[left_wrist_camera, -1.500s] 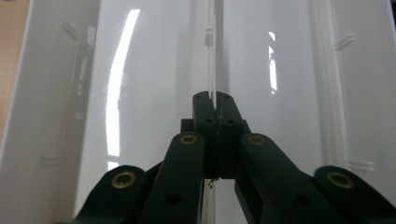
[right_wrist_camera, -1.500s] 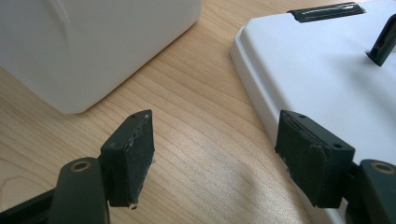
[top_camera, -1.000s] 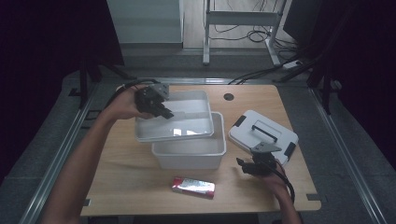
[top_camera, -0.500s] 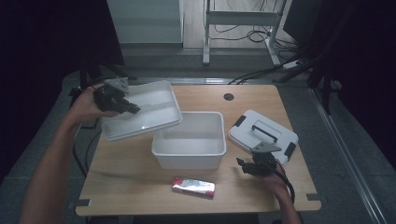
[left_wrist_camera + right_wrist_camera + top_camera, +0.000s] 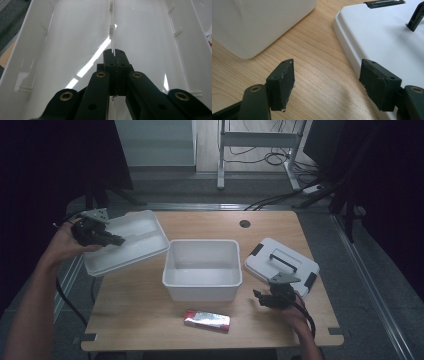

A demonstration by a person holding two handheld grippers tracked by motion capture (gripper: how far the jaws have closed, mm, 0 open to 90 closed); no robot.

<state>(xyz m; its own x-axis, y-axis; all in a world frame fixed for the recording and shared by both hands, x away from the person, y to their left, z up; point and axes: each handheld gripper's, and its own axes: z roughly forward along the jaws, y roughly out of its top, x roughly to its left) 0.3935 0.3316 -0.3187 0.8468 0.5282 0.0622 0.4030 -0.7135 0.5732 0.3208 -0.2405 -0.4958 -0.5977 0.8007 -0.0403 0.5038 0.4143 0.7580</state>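
Note:
A shallow white tray insert [image 5: 127, 242] hangs tilted over the table's left edge. My left gripper [image 5: 114, 240] is shut on its thin middle divider [image 5: 113, 37], with the tray's walls [image 5: 32, 50] running along both sides in the left gripper view. A deep white box [image 5: 202, 270] stands open at the middle of the table. Its white lid [image 5: 281, 262], with a black handle, lies to the right. My right gripper [image 5: 260, 296] rests low near the lid's front corner, open, with bare wood between its pads [image 5: 284, 82] and the lid edge [image 5: 352, 50] beside it.
A red and silver packet [image 5: 207, 320] lies near the table's front edge, in front of the box. A round cable hole [image 5: 244, 224] sits at the back of the wooden tabletop [image 5: 140, 310]. Cables and a stand's legs lie on the floor behind.
My left gripper has carried the tray insert from on top of the box leftward, out past the table's left edge. The box now stands uncovered. The right gripper has kept still.

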